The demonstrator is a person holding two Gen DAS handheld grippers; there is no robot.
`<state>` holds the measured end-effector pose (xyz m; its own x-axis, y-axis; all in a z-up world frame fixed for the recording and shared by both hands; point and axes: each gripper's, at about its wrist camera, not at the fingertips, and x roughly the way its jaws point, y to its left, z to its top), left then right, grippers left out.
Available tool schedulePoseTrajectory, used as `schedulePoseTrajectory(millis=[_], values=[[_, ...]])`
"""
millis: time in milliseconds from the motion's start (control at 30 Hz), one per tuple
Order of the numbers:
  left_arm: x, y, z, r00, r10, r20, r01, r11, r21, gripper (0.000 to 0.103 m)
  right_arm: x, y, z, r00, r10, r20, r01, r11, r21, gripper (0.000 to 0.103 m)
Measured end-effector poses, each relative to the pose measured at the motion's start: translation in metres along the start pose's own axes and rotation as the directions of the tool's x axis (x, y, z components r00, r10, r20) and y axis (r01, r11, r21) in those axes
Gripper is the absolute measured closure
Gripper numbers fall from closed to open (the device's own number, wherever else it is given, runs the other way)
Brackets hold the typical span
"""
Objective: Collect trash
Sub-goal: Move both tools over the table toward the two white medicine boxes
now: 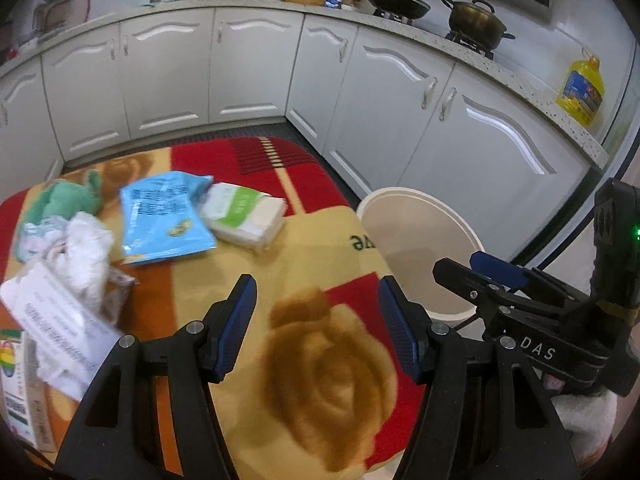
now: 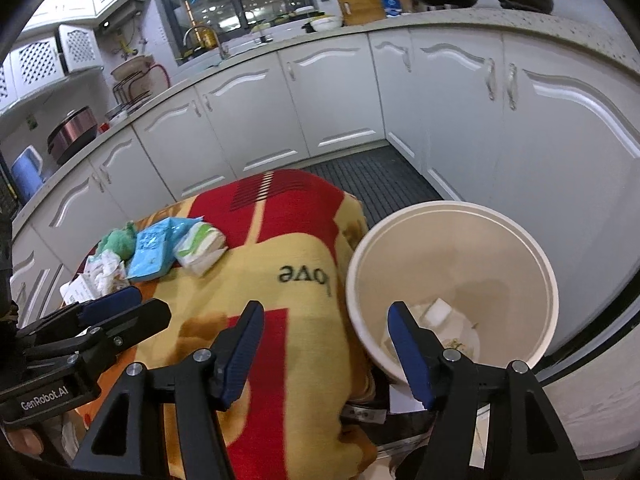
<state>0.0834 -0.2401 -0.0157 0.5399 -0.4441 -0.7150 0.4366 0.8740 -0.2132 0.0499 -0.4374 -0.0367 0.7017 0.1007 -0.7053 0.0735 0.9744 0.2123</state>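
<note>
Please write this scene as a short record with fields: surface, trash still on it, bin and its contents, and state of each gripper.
surface: table under a red and yellow rose-pattern blanket
trash on it: flat blue plastic packet, white and green tissue pack, crumpled white paper, green crumpled item
bin: round cream plastic bucket beside the table, a few white scraps at its bottom
left gripper: open, empty
right gripper: open, empty, beside the bucket rim

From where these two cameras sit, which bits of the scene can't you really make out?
- Bin: the right wrist view shows pale scraps at the bottom; the right gripper's finger covers part of them, so I cannot name them.
- White printed packet: motion blur in the left wrist view makes its text unreadable.
- Colourful box: cut off by the left edge of that view.
- Blanket: whatever is under it is hidden.
</note>
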Motion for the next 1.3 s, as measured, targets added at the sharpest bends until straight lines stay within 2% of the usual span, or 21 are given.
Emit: schedulePoseTrajectory(millis=[300, 433, 600, 667, 733, 900, 1300], values=[[-0.036, 0.044, -0.015, 0.999, 0.033, 0.009, -0.032, 0.998, -0.050, 0.041, -0.001, 0.032, -0.002, 0.999, 0.032, -0.008, -0.032, 0.998, -0.049, 0.040], [-0.056, 0.068, -0.024, 0.999, 0.046, 0.011, -0.045, 0.996, -0.082, 0.041, -0.001, 0.047, -0.001, 0.998, 0.066, -0.016, -0.066, 0.996, -0.056, 0.035], [-0.079, 0.100, -0.040, 0.998, 0.059, -0.002, -0.058, 0.993, -0.100, 0.038, 0.001, 0.072, -0.004, 0.993, 0.111, -0.029, -0.113, 0.990, -0.089, 0.035], [-0.087, 0.110, -0.047, 0.998, 0.070, -0.007, -0.070, 0.992, -0.106, 0.037, 0.004, 0.080, -0.005, 0.989, 0.141, -0.042, -0.144, 0.985, -0.096, 0.034], [-0.096, 0.123, -0.055, 0.997, 0.075, -0.011, -0.076, 0.990, -0.115, 0.035, 0.007, 0.090, -0.006, 0.983, 0.175, -0.060, -0.180, 0.978, -0.102, 0.029], [-0.108, 0.154, -0.070, 0.993, 0.114, -0.032, -0.117, 0.984, -0.137, 0.031, 0.017, 0.121, -0.013, 0.969, 0.228, -0.100, -0.243, 0.955, -0.172, 0.028], [-0.104, 0.210, -0.082, 0.983, 0.164, -0.077, -0.178, 0.951, -0.253, 0.031, 0.038, 0.181, -0.024, 0.938, 0.298, -0.176, -0.337, 0.900, -0.277, 0.025]])
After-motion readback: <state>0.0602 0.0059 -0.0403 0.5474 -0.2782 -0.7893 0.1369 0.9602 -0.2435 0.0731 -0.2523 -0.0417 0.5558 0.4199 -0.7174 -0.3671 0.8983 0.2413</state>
